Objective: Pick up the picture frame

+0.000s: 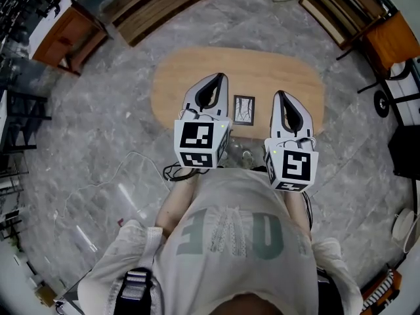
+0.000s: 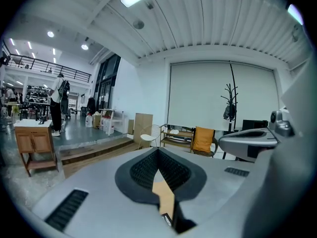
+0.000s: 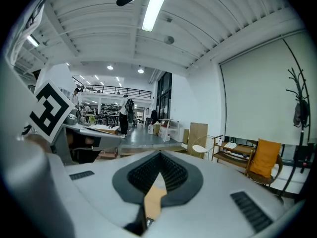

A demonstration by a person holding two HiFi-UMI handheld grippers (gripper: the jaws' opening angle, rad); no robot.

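Observation:
The picture frame is small, dark-rimmed and rectangular. It lies flat on the oval wooden table, between my two grippers. My left gripper hovers over the table just left of the frame, and my right gripper just right of it; neither touches it. In the left gripper view the left gripper has its jaws meeting at the tips with nothing between them. The right gripper looks the same in the right gripper view, shut and empty. Both point out across the room, with only a sliver of tabletop below the jaws.
Grey marble floor surrounds the table. A wooden cabinet stands at the far left, a low wooden step behind the table, and a shelf and an orange chair at the far right. A white cable trails on the floor.

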